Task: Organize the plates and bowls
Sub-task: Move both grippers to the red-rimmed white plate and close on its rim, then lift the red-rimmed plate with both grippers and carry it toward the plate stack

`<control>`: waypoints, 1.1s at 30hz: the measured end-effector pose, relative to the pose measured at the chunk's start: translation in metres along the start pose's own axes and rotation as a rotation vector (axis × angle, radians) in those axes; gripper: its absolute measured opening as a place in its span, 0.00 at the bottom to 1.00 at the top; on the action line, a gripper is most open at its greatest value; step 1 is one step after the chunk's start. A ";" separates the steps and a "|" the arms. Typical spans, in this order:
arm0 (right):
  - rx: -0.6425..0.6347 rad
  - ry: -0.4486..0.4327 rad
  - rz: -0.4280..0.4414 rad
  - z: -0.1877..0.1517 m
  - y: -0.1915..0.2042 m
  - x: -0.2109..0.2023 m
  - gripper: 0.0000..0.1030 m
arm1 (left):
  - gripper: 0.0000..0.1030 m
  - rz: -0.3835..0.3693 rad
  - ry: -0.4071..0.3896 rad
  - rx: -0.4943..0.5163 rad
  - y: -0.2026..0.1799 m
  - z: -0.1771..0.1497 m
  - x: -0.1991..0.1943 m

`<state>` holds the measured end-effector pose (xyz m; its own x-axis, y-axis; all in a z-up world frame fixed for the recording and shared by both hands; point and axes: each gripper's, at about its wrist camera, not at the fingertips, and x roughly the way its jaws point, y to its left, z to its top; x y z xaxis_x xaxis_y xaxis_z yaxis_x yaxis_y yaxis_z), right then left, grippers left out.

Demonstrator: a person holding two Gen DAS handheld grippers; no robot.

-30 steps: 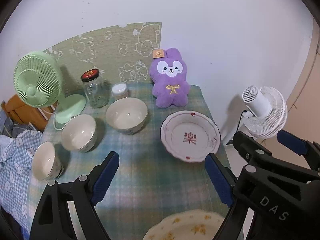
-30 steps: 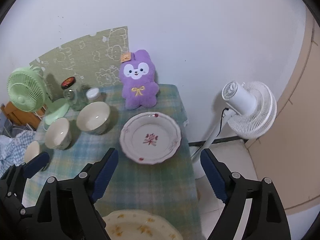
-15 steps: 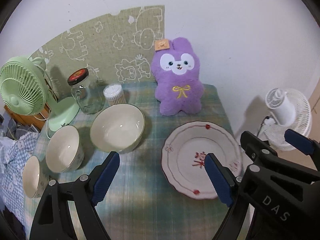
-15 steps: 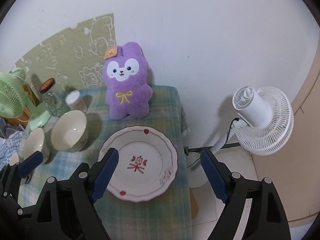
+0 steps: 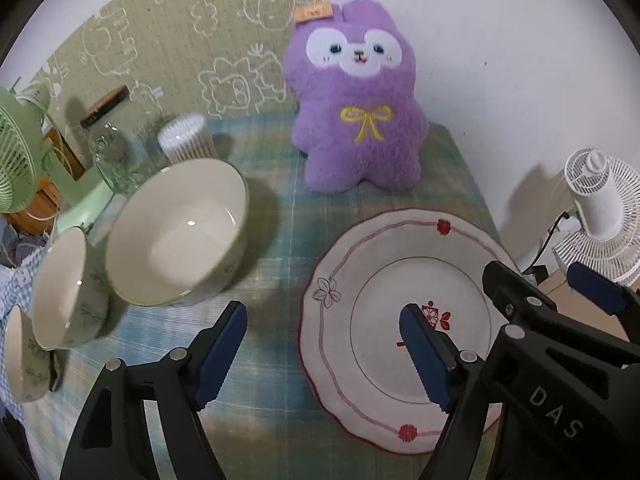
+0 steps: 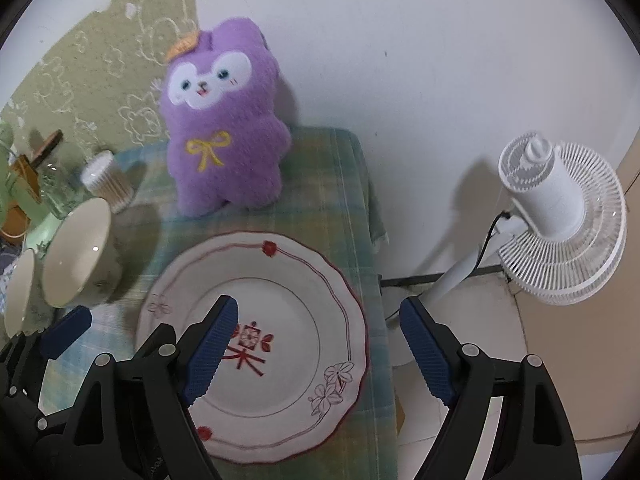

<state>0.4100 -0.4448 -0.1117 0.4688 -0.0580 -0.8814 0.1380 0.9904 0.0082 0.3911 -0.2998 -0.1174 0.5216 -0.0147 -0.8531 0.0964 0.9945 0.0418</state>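
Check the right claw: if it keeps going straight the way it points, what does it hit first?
Probably the right rim of the white ceramic plate with red flower trim: the open right claw, nothing between its jaws, straddles that edge. Depth is unclear.

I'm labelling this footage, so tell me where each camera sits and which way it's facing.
Left wrist: on the left gripper, angled down at the table; its closing jaws straddle the red-flowered plate's left rim, with the right gripper intruding beside it.
Right wrist: on the right gripper, angled down; jaws straddle the plate's right rim, with a left gripper finger at the edge.
Shared: plate, purple plush, big bowl, white fan.
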 end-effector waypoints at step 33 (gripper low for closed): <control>0.020 0.114 0.005 -0.019 -0.002 0.046 0.54 | 0.55 -0.007 0.074 0.032 -0.010 -0.020 0.029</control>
<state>0.4150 -0.4475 -0.1608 0.3678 -0.0373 -0.9292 0.1541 0.9878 0.0213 0.3882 -0.3080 -0.1534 0.4572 -0.0124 -0.8893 0.1271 0.9906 0.0515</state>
